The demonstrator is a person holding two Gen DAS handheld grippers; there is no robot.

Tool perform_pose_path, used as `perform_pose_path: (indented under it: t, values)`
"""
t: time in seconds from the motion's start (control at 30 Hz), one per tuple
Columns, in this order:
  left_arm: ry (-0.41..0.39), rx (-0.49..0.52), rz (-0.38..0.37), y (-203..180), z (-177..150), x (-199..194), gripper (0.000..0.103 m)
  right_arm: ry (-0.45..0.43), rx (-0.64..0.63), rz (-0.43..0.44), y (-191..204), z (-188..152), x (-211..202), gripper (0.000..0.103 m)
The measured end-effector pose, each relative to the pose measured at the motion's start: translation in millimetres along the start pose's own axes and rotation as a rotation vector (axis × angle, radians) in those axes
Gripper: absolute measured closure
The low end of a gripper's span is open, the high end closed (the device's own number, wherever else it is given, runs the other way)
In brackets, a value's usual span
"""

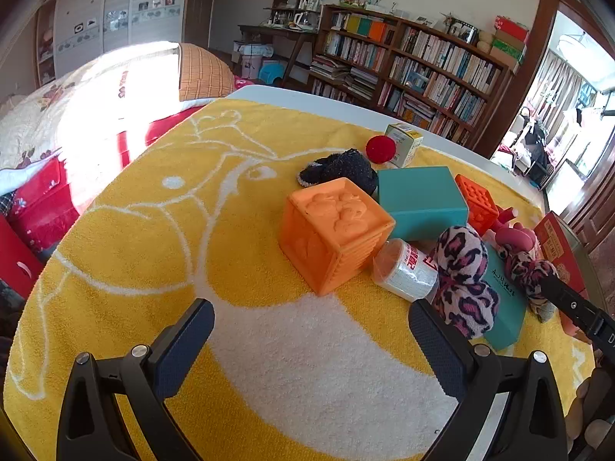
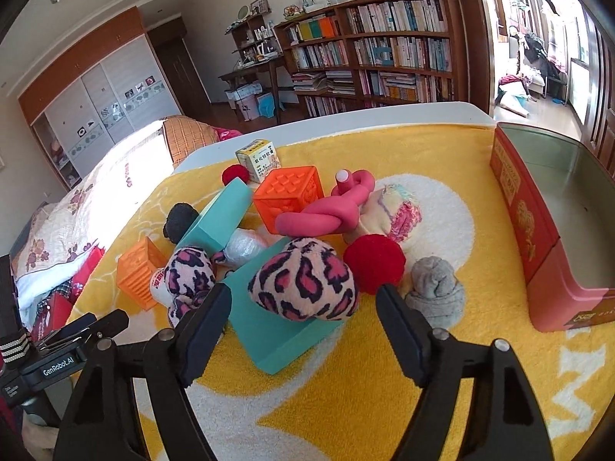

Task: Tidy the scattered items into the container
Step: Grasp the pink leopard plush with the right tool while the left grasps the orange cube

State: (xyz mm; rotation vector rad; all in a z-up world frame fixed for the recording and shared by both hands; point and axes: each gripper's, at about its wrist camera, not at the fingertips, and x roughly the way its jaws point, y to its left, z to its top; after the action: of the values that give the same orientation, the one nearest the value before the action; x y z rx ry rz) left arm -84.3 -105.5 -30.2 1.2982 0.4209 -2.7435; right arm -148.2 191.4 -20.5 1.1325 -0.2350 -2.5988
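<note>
Your container, the red tin box [image 2: 538, 230], sits open at the right edge of the yellow towel [image 2: 442, 153], and the part of its grey inside that shows holds nothing. Everything else lies in a heap to the left of the tin. Nearest the tin are the rolled grey sock [image 2: 436, 292] and the red pompom [image 2: 374, 263], touching each other, with a cream knitted bundle [image 2: 392, 215] just behind them. Farther left of the tin, the leopard-print sock ball [image 2: 303, 280] rests on a teal box [image 2: 284, 330], and the knotted pink tube [image 2: 330, 211] leans on a small orange block [image 2: 288, 196]. Farthest from the tin lie a second teal box [image 2: 219, 219], a black fuzzy ball [image 2: 178, 221], a ribbed orange block [image 2: 138, 272] and a small carton [image 2: 257, 157]. Your right gripper [image 2: 303, 326] has its fingers spread, hanging over the leopard-print ball without pressing it. Your left gripper [image 1: 311, 338] is spread wide over bare towel, nothing between its fingers, with the large orange block [image 1: 334, 230] and a white bottle [image 1: 407, 269] ahead.
</note>
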Motion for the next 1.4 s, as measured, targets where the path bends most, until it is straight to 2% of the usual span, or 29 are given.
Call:
perform_pose_path:
  t: [0.17,0.43,0.53,0.63,0.73,0.93,1.0,1.03,1.07,1.13,1.23,1.4]
  values:
    - [-0.003,-0.032,-0.017,-4,16,6,0.001,0.002,0.012,-0.018,-4,3,9,0.022]
    - [0.032,-0.031,0.055,-24,39,33,0.001,0.018,-0.004,-0.032,-3,-1,23,0.022]
    - [0.037,-0.02,0.109,-30,45,45,0.001,0.019,-0.026,-0.041,-1,-4,26,0.022]
    - [0.029,-0.03,0.161,-30,47,55,0.001,0.016,-0.038,-0.047,-1,-6,27,0.023]
    - [0.023,-0.047,0.174,-26,47,62,0.001,0.014,-0.035,-0.051,-3,-7,28,0.025]
    - [0.038,-0.071,0.128,-17,44,72,0.002,0.019,-0.003,-0.047,-10,-6,29,0.035]
    - [0.036,-0.073,0.093,-16,44,72,0.014,0.022,-0.001,-0.048,-11,-6,30,0.041]
    - [0.037,-0.072,0.066,-16,44,71,0.022,0.023,-0.004,-0.048,-10,-6,30,0.048]
    - [0.034,-0.064,0.063,-18,43,70,0.023,0.024,-0.009,-0.049,-9,-7,31,0.054]
    - [0.021,-0.038,0.075,-23,42,68,0.024,0.013,-0.024,-0.066,-7,-7,29,0.058]
    - [0.003,-0.039,0.064,-22,41,62,0.024,-0.027,-0.046,-0.084,-3,-8,22,0.061]
    - [-0.072,-0.022,0.095,-24,43,45,0.024,-0.076,-0.05,-0.094,-3,-7,13,0.061]
